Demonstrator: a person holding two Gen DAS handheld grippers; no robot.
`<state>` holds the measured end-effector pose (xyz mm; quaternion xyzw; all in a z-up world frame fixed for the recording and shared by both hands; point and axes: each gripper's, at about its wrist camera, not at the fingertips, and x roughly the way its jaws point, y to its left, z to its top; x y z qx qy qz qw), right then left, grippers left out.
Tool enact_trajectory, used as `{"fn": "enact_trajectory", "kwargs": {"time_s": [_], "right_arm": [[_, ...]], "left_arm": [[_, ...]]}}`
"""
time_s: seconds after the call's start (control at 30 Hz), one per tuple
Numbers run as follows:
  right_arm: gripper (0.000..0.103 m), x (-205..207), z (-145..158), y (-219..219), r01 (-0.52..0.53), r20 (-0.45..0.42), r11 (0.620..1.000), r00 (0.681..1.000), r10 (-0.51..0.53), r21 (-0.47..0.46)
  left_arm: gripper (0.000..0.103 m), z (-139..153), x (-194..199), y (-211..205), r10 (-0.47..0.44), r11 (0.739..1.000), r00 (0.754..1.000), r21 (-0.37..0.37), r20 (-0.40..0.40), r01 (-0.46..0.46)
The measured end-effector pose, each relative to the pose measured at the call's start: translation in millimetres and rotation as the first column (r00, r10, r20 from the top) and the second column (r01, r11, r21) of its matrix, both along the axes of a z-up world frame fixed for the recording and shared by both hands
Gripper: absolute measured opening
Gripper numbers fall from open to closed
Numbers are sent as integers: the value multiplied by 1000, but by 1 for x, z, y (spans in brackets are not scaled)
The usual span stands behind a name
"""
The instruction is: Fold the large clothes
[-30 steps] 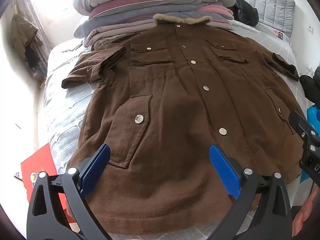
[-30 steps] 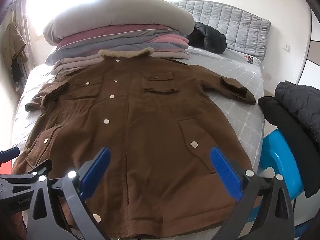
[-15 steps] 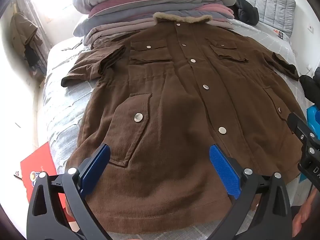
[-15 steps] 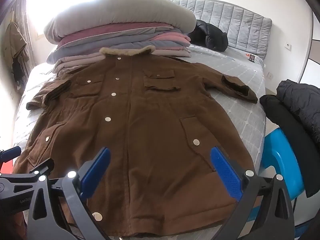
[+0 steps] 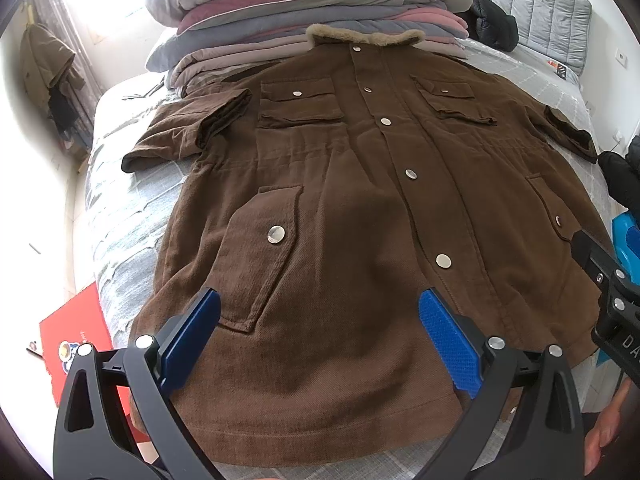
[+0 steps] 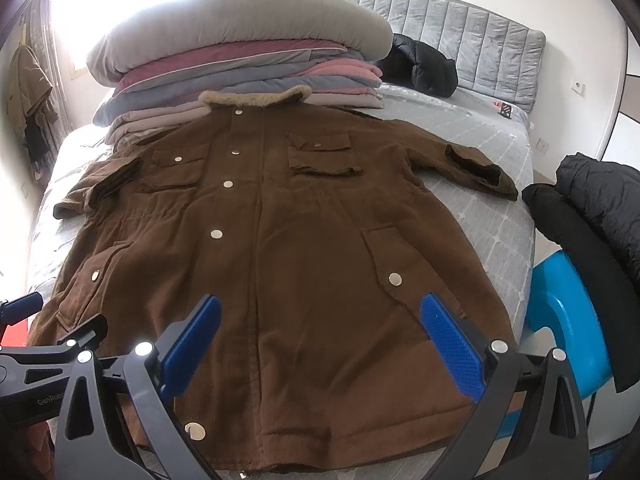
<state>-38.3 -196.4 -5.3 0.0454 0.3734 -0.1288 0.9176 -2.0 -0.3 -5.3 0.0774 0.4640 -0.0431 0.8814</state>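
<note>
A large brown coat (image 5: 352, 208) (image 6: 288, 240) with a fur collar and metal snaps lies flat, front up, on a grey bed (image 5: 120, 236), hem toward me. Its left sleeve (image 5: 184, 136) is folded back on itself. The right sleeve (image 6: 472, 168) reaches out to the bed's right edge. My left gripper (image 5: 320, 332) hovers open above the hem on the coat's left half, holding nothing. Over the hem right of centre, my right gripper (image 6: 320, 336) is open and empty too. Each gripper shows at the edge of the other's view.
Folded quilts and a grey pillow (image 6: 240, 52) are stacked behind the collar. A black jacket (image 6: 420, 68) lies by the headboard. Dark clothes (image 6: 592, 208) drape over a blue stool (image 6: 568, 320) at the right. A red box (image 5: 76, 340) sits on the floor at left.
Both views have drifted back slightly, so a little more of the hem shows. The coat has not moved and both grippers stay open.
</note>
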Motion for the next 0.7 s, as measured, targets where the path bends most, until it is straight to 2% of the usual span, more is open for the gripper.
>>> {"fn": "enact_trajectory", "kwargs": {"time_s": [0.47,0.7], "right_arm": [[97,1,-1,-1,-14,-15,999,1000,14,34],[97,1,-1,11,-65,-12,998,998,65,19]], "left_arm": [[96,2,1,0,4,1000,1000,2,7,-4],[96,5,1,3,16,1000,1000,-5,11,-16]]}}
